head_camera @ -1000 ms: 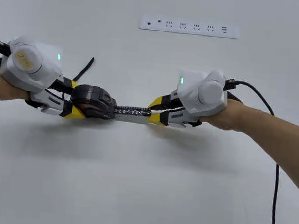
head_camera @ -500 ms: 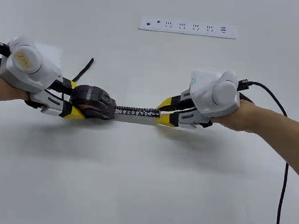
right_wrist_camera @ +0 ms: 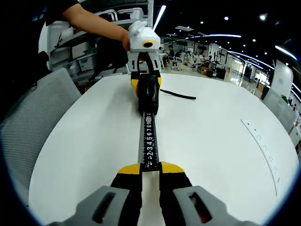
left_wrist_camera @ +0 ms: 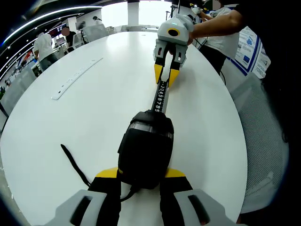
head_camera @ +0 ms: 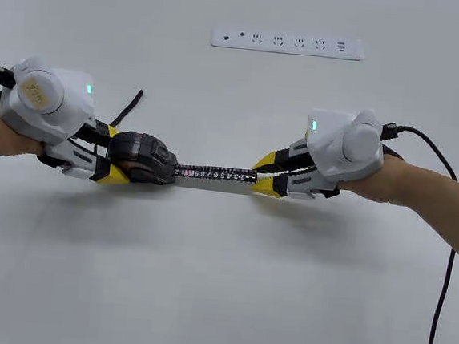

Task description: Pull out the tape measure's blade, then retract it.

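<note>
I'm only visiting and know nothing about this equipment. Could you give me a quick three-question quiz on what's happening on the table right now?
1. True or false: the left gripper is shut on the tape measure's case.
2. Pick one: what is the right gripper holding? A) a pencil B) the end of the blade C) a screwdriver
3. Short answer: what long white thing lies on the table beyond the two grippers?

Key
1. True
2. B
3. A power strip
</note>
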A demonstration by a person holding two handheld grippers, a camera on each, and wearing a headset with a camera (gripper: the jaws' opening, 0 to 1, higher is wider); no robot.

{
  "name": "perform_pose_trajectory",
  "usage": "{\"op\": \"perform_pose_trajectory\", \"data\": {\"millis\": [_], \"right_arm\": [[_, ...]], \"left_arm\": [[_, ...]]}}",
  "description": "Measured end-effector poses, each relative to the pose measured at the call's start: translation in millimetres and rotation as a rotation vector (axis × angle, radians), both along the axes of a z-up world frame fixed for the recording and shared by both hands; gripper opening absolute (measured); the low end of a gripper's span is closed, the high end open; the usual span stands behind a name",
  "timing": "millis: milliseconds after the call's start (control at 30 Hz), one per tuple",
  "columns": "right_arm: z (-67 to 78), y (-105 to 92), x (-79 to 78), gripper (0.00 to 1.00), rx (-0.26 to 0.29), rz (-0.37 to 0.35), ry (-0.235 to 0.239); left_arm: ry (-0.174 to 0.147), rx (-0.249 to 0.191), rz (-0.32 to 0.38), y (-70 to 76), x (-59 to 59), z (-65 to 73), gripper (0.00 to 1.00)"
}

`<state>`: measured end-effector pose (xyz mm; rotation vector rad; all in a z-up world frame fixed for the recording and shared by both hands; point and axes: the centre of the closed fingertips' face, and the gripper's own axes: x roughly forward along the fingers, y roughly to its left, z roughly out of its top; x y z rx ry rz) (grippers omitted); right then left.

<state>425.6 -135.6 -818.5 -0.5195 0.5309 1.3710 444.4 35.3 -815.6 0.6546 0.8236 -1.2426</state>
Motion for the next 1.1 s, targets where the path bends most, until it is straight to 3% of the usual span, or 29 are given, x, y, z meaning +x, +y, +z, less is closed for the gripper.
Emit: {"op": "perform_pose_trajectory", "data": {"millis": [1100], "right_arm": [[1.1, -55.2, -1.8, 0.11, -0.023, -0.048, 0.028]], "left_arm": [[0.003, -0.001, 0.003, -0.8, 1.8, 4.8, 0.29]]}}
